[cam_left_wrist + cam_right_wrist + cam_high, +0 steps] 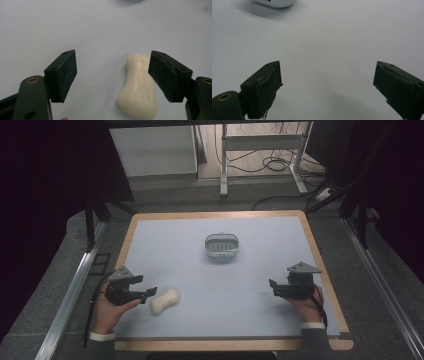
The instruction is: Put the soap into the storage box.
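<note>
Near the front edge of the surface (220,320), toward its front left corner, a hand (107,314) holds the left gripper (150,293), whose jaws stand spread wide and pinch nothing. A cream bar of soap (164,301) with pinched-in sides lies flat on the pale blue top just beside the tips of those jaws, in front of them. In the left gripper view the bar of soap (139,88) lies lengthwise between the two black jaws, much closer to the right-hand jaw, which overlaps its edge in the picture; whether that pad touches it cannot be told. Embossed lettering runs along the bar's top face but is too soft to read.

Toward the front right corner, the other hand (306,309) holds the right gripper (272,287) close to the right edge, its jaws pointing in toward the middle of the surface. In the right gripper view its jaws stand spread with bare surface between them.

Farther back, near the middle of the surface and nearer its far edge, sits an oval white soap dish (221,245) with a ribbed inside, well apart from the soap and both grippers.
</note>
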Tool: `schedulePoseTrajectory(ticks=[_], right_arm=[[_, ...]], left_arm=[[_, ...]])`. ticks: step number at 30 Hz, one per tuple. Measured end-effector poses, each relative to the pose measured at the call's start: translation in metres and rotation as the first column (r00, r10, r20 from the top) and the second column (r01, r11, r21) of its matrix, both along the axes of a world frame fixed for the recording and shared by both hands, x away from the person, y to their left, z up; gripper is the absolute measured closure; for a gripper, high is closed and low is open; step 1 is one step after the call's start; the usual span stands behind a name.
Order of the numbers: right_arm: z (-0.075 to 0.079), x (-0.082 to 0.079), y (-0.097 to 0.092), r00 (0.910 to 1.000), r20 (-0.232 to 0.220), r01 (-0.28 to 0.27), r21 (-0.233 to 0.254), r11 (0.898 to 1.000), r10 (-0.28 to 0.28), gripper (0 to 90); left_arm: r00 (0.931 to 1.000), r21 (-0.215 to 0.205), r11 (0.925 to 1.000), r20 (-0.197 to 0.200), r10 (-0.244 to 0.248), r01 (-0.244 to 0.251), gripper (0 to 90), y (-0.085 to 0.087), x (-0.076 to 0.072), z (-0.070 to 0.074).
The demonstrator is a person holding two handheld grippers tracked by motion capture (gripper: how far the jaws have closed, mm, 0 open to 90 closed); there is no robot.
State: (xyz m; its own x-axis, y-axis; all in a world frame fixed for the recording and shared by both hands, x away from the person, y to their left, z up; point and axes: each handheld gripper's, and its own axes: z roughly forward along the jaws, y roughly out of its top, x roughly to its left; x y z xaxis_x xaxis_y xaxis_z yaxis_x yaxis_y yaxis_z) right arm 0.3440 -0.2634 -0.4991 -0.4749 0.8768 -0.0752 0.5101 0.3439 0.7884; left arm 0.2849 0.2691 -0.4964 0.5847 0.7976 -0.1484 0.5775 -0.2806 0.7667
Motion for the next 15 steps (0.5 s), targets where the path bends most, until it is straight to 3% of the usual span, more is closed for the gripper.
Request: schedulePoseTrajectory(ticks=[4,12,15], right_arm=[[-0.001,0.002,-0.004,1.0,-0.004,-0.007,0.036,0.999,0.007,8.0],[-0.001,-0.002,-0.011,0.9999,-0.009,-0.007,0.057,0.998,0.008,8.0],[0.0,-0.005,-0.014,1.0,-0.009,0.002,0.068,0.998,-0.001,8.0]], left_arm=[[0.9999,0.021,0.9998,-0.011,-0.002,0.002,23.5,-0.003,0.001,-0.003],[0.9999,0.025,0.9996,-0.002,0.012,-0.012,23.3,0.0,0.001,0.001],[0.9998,0.065,0.9978,-0.011,-0.014,0.015,22.3,-0.003,0.001,0.011]])
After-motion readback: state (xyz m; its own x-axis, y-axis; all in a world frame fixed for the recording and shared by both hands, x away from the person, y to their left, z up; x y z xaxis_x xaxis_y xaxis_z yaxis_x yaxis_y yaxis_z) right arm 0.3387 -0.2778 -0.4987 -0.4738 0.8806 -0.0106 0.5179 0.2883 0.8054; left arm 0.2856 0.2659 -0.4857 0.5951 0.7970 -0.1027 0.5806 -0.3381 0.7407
